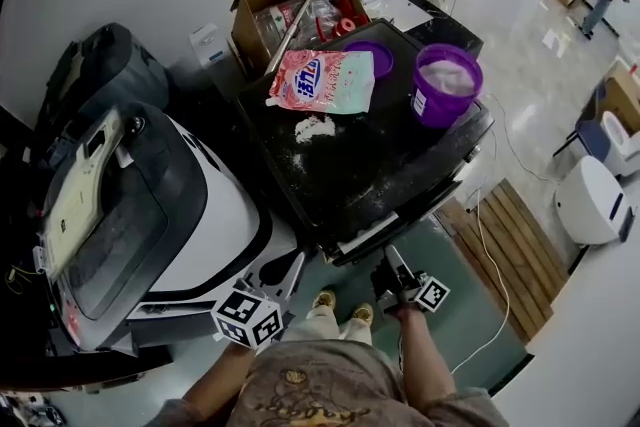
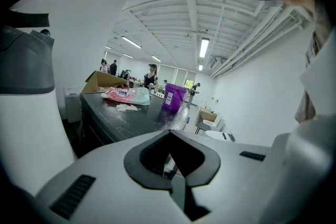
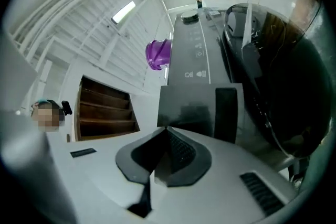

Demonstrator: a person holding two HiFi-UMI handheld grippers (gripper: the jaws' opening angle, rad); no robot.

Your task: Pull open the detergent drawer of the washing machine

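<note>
The dark washing machine [image 1: 350, 165] stands in the middle of the head view, and a pale strip [image 1: 362, 233] shows at its front edge. My right gripper [image 1: 388, 267] is at that front edge, pointing into it. In the right gripper view the jaws are shut, and my right gripper [image 3: 167, 128] has its tips right at the edge of the dark drawer front [image 3: 195, 107], below the grey control panel [image 3: 193, 52]. I cannot tell if anything is pinched. My left gripper [image 1: 285, 277] hangs left of the machine's front corner. In its own view my left gripper [image 2: 170, 131] is shut and holds nothing.
On the machine's top lie a pink detergent bag [image 1: 320, 80], spilled white powder [image 1: 315, 127], a purple cup [image 1: 445, 83] and a purple lid [image 1: 370, 57]. A cardboard box [image 1: 295, 10] stands behind. A white and black machine [image 1: 150, 215] is to the left. People stand far back.
</note>
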